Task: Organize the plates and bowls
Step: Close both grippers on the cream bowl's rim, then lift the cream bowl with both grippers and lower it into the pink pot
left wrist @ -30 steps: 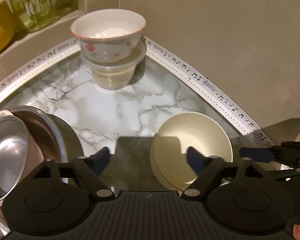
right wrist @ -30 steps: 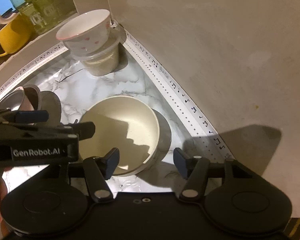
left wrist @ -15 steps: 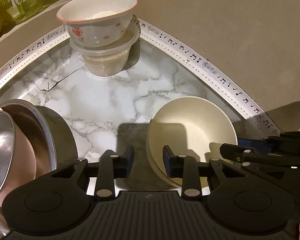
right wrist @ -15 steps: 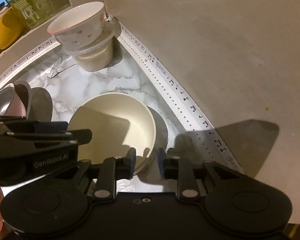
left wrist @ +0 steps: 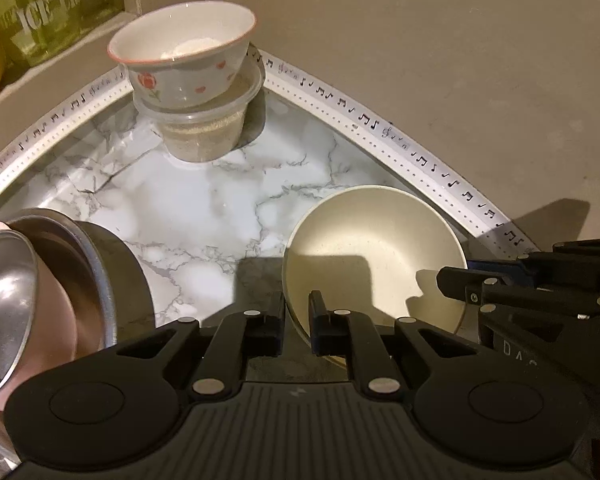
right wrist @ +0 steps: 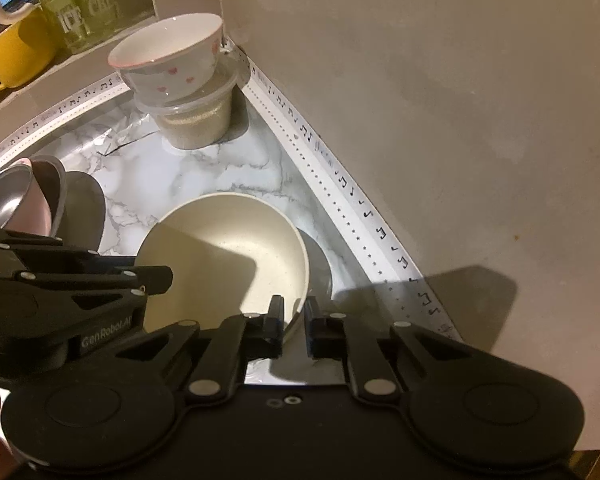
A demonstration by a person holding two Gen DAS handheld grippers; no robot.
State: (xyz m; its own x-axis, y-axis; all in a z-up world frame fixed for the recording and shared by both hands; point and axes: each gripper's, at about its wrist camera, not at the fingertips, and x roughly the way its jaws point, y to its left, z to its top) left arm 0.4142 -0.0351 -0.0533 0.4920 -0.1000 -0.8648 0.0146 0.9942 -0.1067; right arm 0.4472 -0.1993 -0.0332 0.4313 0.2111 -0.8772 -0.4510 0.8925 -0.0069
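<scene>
Both tools just closed on cream bowl (left wrist: 374, 248) rim: L (left wrist: 296, 312), R (right wrist: 294, 314)

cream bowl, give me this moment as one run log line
phase: two-sided grasp | left hand-held gripper: shut on cream bowl rim | right hand-held gripper: shut on opposite rim | bowl: on marble counter, not visibly lifted

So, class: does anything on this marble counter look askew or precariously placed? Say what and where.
Yes. In the back corner, the floral bowl sits tilted on the clear plastic container, leaning rather than level. At the left edge, the metal bowls lie tipped on their sides. The cream bowl stands upright.
</scene>
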